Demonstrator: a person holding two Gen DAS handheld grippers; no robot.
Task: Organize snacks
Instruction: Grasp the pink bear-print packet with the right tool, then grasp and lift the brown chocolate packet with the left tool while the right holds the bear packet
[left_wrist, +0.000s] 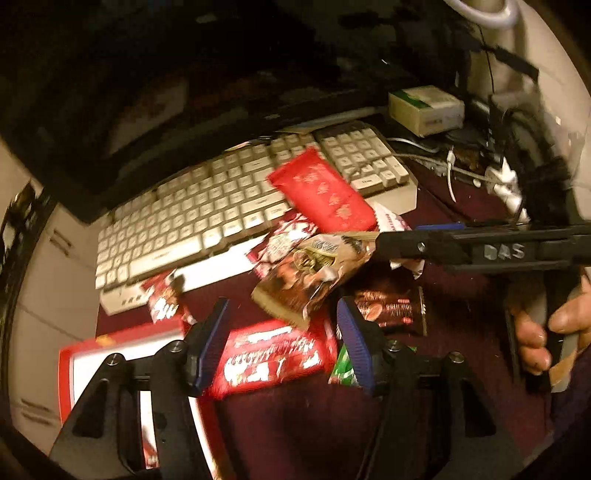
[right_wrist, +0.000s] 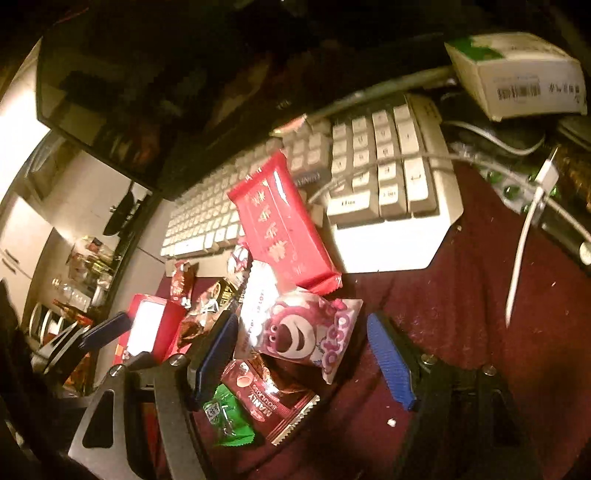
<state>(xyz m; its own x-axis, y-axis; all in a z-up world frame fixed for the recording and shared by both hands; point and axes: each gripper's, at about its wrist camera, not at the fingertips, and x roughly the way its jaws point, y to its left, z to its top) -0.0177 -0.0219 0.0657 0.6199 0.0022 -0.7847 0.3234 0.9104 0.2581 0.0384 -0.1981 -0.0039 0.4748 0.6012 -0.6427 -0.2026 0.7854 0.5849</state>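
Observation:
A pile of snack packets lies on a maroon cloth in front of a white keyboard. In the left wrist view my left gripper (left_wrist: 282, 343) is open over a red and white packet (left_wrist: 271, 358). The right gripper's black body reaches in from the right, its tip (left_wrist: 384, 243) at a brown packet (left_wrist: 310, 277) that looks lifted; the grip is hard to judge there. In the right wrist view my right gripper (right_wrist: 303, 354) stands open around a pink bear packet (right_wrist: 299, 332). A long red packet (right_wrist: 280, 225) leans on the keyboard. A green candy (right_wrist: 227, 413) lies below.
The white keyboard (right_wrist: 388, 177) and a dark monitor (left_wrist: 147, 92) stand behind the pile. A white box (right_wrist: 517, 74) and loose cables (right_wrist: 528, 229) lie at the right. A red box (right_wrist: 147, 328) sits at the left of the pile.

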